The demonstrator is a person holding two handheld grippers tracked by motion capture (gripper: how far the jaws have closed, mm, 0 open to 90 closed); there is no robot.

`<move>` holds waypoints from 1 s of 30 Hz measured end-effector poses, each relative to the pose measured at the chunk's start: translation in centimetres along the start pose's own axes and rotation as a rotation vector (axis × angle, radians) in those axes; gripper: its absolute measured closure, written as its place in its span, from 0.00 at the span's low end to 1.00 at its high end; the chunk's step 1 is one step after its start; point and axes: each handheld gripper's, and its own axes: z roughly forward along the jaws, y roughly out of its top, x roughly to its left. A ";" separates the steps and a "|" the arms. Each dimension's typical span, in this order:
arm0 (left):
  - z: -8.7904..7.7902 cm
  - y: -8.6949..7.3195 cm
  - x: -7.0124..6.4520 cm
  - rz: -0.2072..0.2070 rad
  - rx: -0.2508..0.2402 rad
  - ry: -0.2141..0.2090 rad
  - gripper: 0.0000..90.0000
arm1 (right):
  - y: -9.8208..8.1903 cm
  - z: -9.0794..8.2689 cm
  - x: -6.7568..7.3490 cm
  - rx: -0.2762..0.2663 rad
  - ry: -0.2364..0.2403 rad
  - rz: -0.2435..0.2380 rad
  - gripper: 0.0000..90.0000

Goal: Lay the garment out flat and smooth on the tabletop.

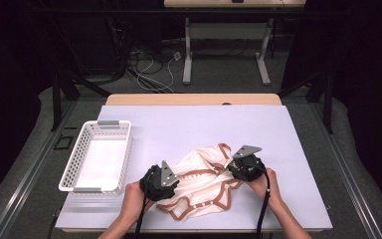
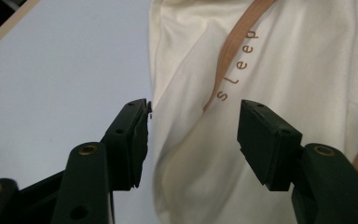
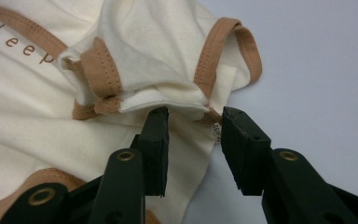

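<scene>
Both hands are working the cream bodysuit, crumpled on the mat at about 6 o'clock, with the basket off at 9. The left gripper stands half open, fabric between the jaws, pads not pressing. The right gripper gapes narrowly at the tan-trimmed sleeve, gripping nothing. Looks like regrasping for a fold; next, each needs to pinch an edge cleanly.

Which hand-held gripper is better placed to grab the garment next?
Probably the left hand-held gripper: its open jaws already straddle a raised fold of the cream garment. The right hand-held gripper sits at the garment's edge, jaws open, with only thin fabric between them.
</scene>
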 end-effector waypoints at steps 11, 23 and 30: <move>4.3 1.2 0.8 0.031 0.074 -0.059 0.74 | -0.2 0.2 0.2 0.011 -0.001 0.001 0.76; 2.8 0.6 2.2 -0.034 0.006 -0.009 0.93 | -0.4 0.7 0.3 0.038 -0.002 -0.025 0.80; 2.1 0.1 3.3 -0.101 0.014 0.097 0.91 | -0.4 0.8 0.3 0.039 0.001 -0.028 0.79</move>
